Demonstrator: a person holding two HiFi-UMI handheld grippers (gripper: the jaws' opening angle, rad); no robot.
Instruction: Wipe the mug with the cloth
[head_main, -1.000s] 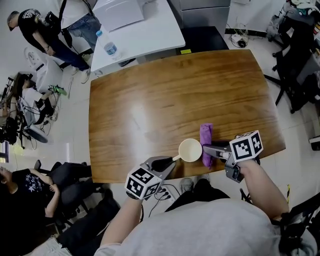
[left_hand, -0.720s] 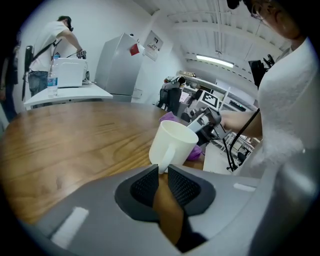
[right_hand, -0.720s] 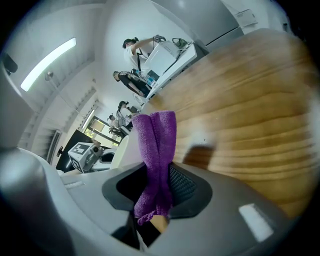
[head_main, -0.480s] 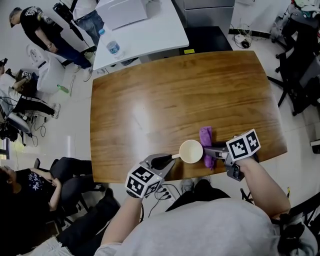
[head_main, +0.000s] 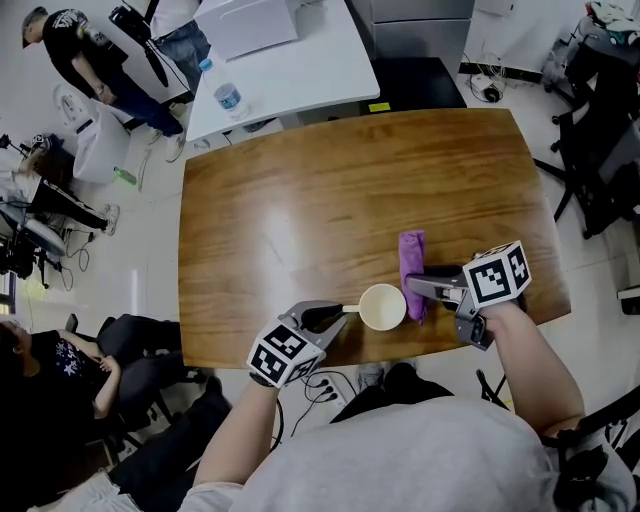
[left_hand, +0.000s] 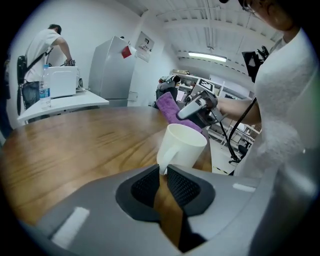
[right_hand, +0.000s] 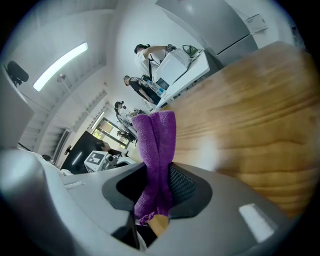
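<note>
A cream mug (head_main: 382, 306) stands near the front edge of the wooden table (head_main: 300, 200). Its handle points toward my left gripper (head_main: 338, 315). In the left gripper view the mug (left_hand: 181, 147) stands just ahead and my left gripper (left_hand: 162, 172) is shut on its handle, the jaws having just closed a little further. A folded purple cloth (head_main: 412, 258) lies just right of the mug, and my right gripper (head_main: 418, 288) is shut on its near end. The right gripper view shows the cloth (right_hand: 156, 145) pinched between the pads of the right gripper (right_hand: 157, 172) and sticking up.
A white table with a water bottle (head_main: 226, 97) stands beyond the far left corner. People stand and sit along the left side. Dark office chairs (head_main: 600, 150) stand at the right. The table's front edge runs just below the mug.
My right gripper has shifted a little right and away from me with the cloth in it. The mug and my left gripper have hardly moved.
</note>
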